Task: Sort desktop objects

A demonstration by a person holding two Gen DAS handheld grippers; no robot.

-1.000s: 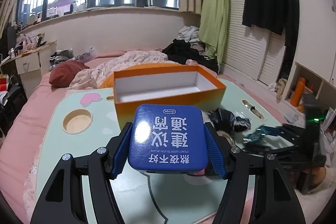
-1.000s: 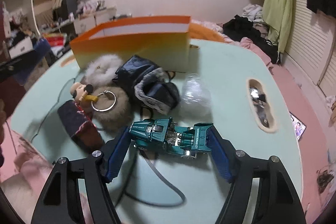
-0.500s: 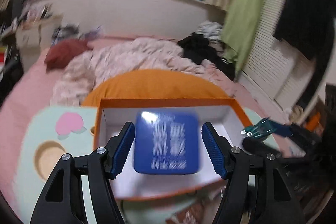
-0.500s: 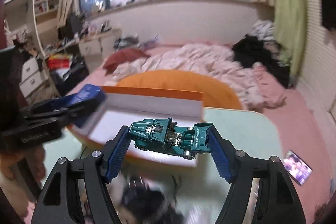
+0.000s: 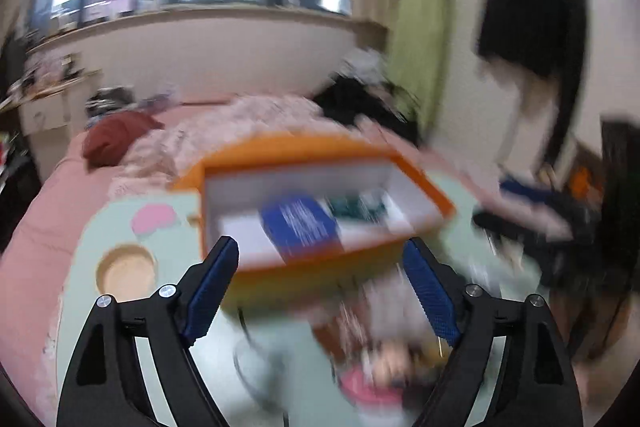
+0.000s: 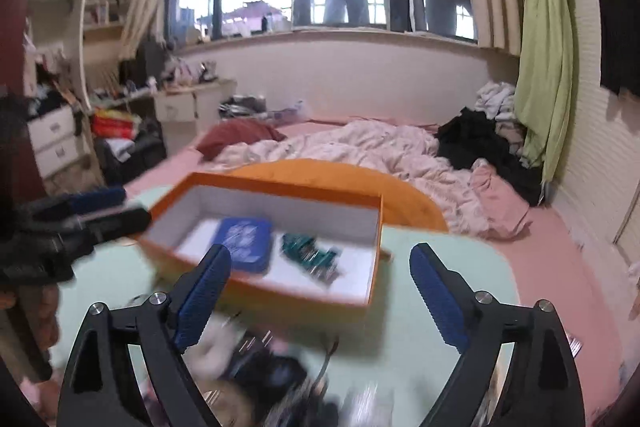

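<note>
Both tongs, left gripper (image 5: 320, 289) and right gripper (image 6: 318, 293), have just opened and hold nothing. The remaining clutter (image 6: 256, 375) lies on the pale green table's (image 6: 440, 307) near edge, below the right gripper, in front of the orange cardboard box (image 6: 372, 283).

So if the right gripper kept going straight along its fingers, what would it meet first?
Probably the near wall of the orange box, which lies straight ahead between the open fingers of the right gripper. The blue tin and teal toy car lie inside, beyond it. Depth is uncertain through the blur.
</note>
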